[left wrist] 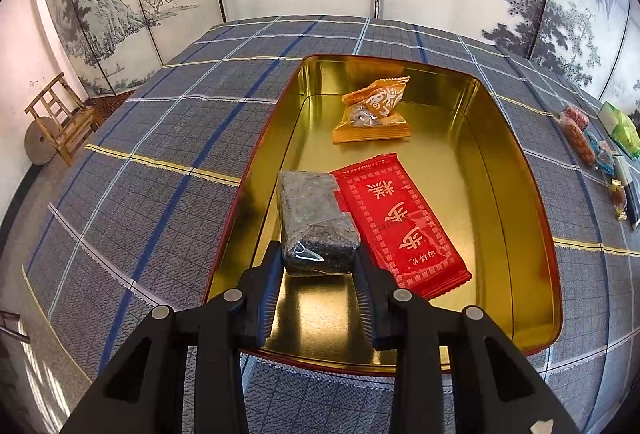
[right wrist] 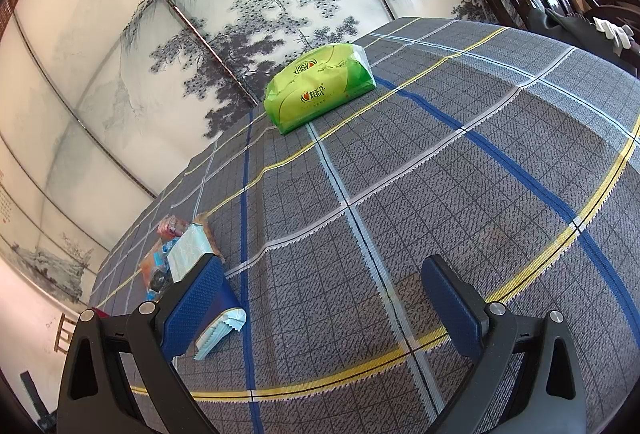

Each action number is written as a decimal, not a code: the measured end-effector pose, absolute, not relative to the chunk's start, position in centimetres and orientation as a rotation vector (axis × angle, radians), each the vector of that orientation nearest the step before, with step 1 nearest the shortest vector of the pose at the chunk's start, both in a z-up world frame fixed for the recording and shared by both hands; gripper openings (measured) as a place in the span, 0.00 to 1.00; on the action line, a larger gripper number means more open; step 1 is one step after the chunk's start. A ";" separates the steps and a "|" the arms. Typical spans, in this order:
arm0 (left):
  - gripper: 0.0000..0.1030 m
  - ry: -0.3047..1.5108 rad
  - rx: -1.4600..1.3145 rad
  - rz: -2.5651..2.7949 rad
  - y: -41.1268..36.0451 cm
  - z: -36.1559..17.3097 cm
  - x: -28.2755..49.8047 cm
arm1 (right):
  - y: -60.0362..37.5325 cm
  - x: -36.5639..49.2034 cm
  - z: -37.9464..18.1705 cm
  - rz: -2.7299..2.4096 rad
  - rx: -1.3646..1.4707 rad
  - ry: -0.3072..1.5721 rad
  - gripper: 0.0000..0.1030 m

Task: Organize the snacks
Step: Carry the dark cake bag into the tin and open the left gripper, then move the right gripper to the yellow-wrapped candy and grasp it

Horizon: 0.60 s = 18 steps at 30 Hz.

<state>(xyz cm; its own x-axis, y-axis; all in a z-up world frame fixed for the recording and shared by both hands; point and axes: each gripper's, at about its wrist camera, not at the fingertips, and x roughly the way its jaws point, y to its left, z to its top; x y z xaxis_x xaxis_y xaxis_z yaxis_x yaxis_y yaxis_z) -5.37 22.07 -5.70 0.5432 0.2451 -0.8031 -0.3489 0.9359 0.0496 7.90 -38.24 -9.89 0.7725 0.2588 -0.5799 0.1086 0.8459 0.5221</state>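
Ahead of your left gripper (left wrist: 318, 258), the gold tin (left wrist: 516, 170) holds three snacks: red packet (left wrist: 404, 222), orange packet (left wrist: 374, 110), and the dark seed bar (left wrist: 314, 218) clamped between narrowed jaws. Your right gripper (right wrist: 320, 298) gapes, empty; loose snacks (right wrist: 176, 254) beside its left finger remain unsorted.
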 end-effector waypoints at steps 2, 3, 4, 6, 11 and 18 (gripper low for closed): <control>0.30 0.929 -0.113 0.351 22.0 -5.7 -5.4 | -38.2 7.9 -9.9 0.086 0.566 0.693 0.97; 0.30 0.929 -0.103 0.348 21.9 -5.8 -5.4 | -38.2 7.9 -9.9 0.086 0.565 0.694 0.97; 0.30 0.928 -0.093 0.347 21.8 -5.8 -5.5 | -38.2 8.0 -9.9 0.086 0.565 0.694 0.97; 0.32 0.921 -0.084 0.345 21.7 -5.9 -5.6 | -38.2 8.0 -9.9 0.086 0.564 0.695 0.97; 0.63 0.873 -0.072 0.293 21.0 -5.8 -6.0 | -38.1 8.0 -9.9 0.084 0.560 0.697 0.97; 0.80 0.674 -0.162 0.244 20.9 -4.0 -8.9 | -37.0 8.1 -9.7 0.013 0.462 0.739 0.97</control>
<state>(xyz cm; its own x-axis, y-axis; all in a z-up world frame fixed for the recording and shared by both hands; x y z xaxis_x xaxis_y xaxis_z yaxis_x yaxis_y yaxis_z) -8.87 20.90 -3.98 0.7544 0.1708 -0.6338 -0.2749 0.9590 -0.0688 8.15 -36.95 -9.74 0.7437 0.1719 -0.6461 0.1486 0.8997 0.4105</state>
